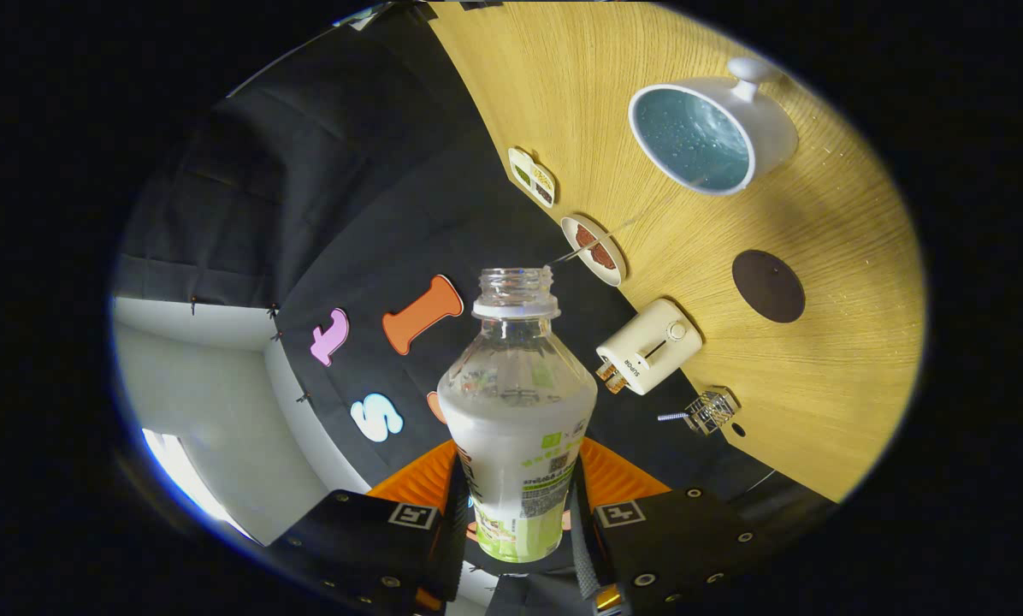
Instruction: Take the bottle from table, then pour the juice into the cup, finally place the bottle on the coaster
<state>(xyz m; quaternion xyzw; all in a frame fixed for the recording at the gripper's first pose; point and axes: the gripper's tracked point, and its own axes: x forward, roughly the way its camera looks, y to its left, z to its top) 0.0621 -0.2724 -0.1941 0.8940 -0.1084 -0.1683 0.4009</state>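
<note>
Between tool [518, 505] fingers | bottle [517, 411] clamped | open neck points ahead

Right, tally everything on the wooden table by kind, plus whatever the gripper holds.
Cup: 1
Dark round coaster: 1
Cream appliance: 1
Small wire rack: 1
Small dishes at the table's edge: 2
Bottle, uncapped, clamped in the gripper: 1
Total: 7

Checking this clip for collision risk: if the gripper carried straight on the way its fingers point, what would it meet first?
The gripper is shut on the open bottle, which leads. Beyond its mouth lies the black cloth wall, probably the first contact; depth is unclear. The cup sits off that line.
</note>
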